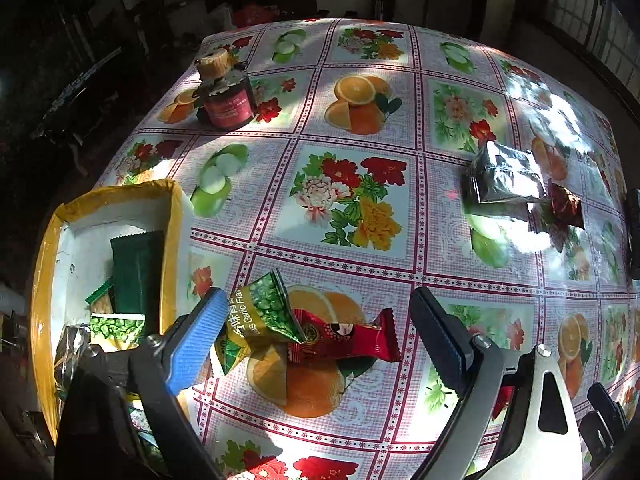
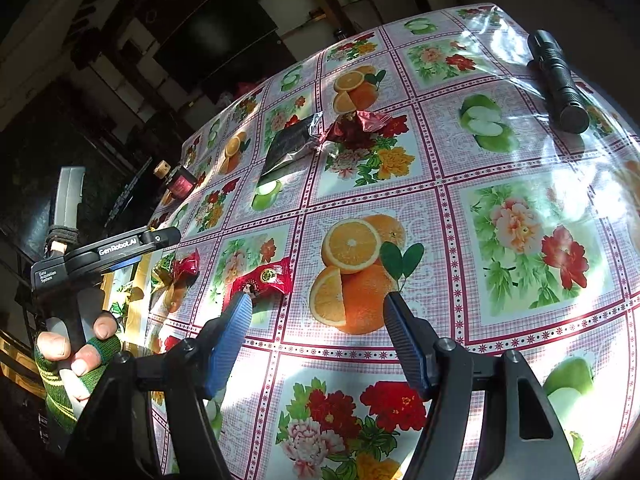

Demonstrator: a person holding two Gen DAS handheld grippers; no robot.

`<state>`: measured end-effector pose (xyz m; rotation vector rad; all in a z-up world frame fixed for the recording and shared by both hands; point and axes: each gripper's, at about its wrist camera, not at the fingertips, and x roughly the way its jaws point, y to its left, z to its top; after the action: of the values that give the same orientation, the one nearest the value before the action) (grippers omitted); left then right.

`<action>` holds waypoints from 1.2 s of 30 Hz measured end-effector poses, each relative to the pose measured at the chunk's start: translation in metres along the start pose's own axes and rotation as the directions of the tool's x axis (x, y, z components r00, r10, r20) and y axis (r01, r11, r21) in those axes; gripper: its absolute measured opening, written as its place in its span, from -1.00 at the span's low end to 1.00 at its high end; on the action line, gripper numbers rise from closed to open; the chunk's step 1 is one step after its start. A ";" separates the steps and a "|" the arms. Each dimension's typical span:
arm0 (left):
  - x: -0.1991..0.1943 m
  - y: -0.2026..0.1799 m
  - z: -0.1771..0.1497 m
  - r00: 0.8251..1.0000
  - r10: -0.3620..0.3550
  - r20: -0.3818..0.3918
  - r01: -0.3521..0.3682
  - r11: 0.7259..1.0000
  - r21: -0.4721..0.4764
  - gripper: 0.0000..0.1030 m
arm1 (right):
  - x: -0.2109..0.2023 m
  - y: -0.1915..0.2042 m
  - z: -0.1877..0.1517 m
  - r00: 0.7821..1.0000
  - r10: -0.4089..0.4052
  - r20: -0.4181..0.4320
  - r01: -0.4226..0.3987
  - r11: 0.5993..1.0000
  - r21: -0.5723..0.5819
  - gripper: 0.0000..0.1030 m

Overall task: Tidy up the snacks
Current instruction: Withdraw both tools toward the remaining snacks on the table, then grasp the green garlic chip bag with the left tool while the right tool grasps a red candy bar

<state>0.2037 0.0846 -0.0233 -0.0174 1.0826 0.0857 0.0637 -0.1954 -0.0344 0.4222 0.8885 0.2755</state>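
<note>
In the left wrist view my left gripper (image 1: pixel 320 316) is open over a green garlic-pea packet (image 1: pixel 260 316) and a red candy packet (image 1: pixel 344 338) that lie between its fingers on the flowered tablecloth. A yellow-rimmed white box (image 1: pixel 68 240) at the left holds several snack packets. A silver packet (image 1: pixel 504 178) and a dark red wrapper (image 1: pixel 564 208) lie at the right. In the right wrist view my right gripper (image 2: pixel 318 320) is open and empty, just above the table, with a red candy packet (image 2: pixel 264 278) beyond its left finger. The left gripper (image 2: pixel 120 248) shows at the left.
A dark red jar with a cork lid (image 1: pixel 224 96) stands at the far left of the table. A black flashlight (image 2: pixel 558 80) lies at the far right. The silver packet (image 2: pixel 292 144) and red wrapper (image 2: pixel 360 126) lie mid-table. Table edges drop into a dark room.
</note>
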 end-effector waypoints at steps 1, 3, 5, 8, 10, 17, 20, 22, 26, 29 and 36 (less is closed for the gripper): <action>0.012 0.002 0.002 0.999 -0.022 -0.043 0.022 1.000 -0.005 0.79 | 0.002 0.004 -0.001 1.000 0.006 -0.005 -0.006 1.000 -0.007 0.33; 0.020 -0.001 0.000 0.998 -0.034 -0.049 0.034 0.999 0.000 0.79 | 0.004 0.010 -0.002 1.000 0.009 -0.013 -0.009 1.000 -0.023 0.33; 0.021 -0.010 -0.004 0.995 -0.076 -0.065 0.077 0.997 0.013 0.79 | 0.003 0.012 -0.002 1.000 0.004 -0.013 -0.005 0.999 -0.034 0.33; 0.023 -0.029 -0.014 0.978 -0.172 -0.117 0.175 0.984 0.020 0.79 | -0.002 0.011 0.001 1.000 -0.001 0.000 0.001 1.000 -0.027 0.34; 0.017 -0.046 -0.026 0.955 -0.251 -0.156 0.260 0.965 0.040 0.79 | -0.006 0.009 0.002 1.000 -0.005 0.011 0.005 1.000 -0.022 0.34; -0.055 -0.038 -0.035 0.982 -0.181 0.053 0.176 0.981 0.078 0.84 | -0.007 0.001 0.004 1.000 -0.018 0.018 0.018 1.000 -0.007 0.35; -0.026 -0.018 -0.017 0.995 -0.097 -0.009 0.098 0.995 0.032 0.84 | -0.002 0.002 0.002 1.000 -0.007 0.005 0.007 1.000 -0.004 0.35; -0.006 -0.007 -0.014 0.998 -0.050 -0.045 0.050 0.999 -0.003 0.84 | 0.002 0.006 0.000 1.000 0.000 -0.005 0.000 1.000 -0.014 0.35; 0.022 -0.003 -0.016 0.996 0.017 -0.088 -0.018 1.000 -0.010 0.85 | 0.006 0.011 -0.003 1.000 0.010 -0.020 -0.010 1.000 -0.026 0.35; 0.024 -0.016 -0.018 0.994 -0.037 -0.100 0.038 0.999 0.007 0.85 | 0.003 0.008 -0.002 1.000 0.001 -0.012 -0.001 1.000 -0.021 0.35; -0.026 -0.060 -0.033 0.962 -0.268 -0.058 0.273 0.956 0.105 0.86 | -0.002 0.000 0.003 1.000 -0.023 0.003 0.023 1.000 -0.007 0.35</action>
<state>0.1669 0.0218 -0.0177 -0.0666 1.1180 -0.2237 0.0649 -0.1971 -0.0314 0.4058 0.8886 0.2571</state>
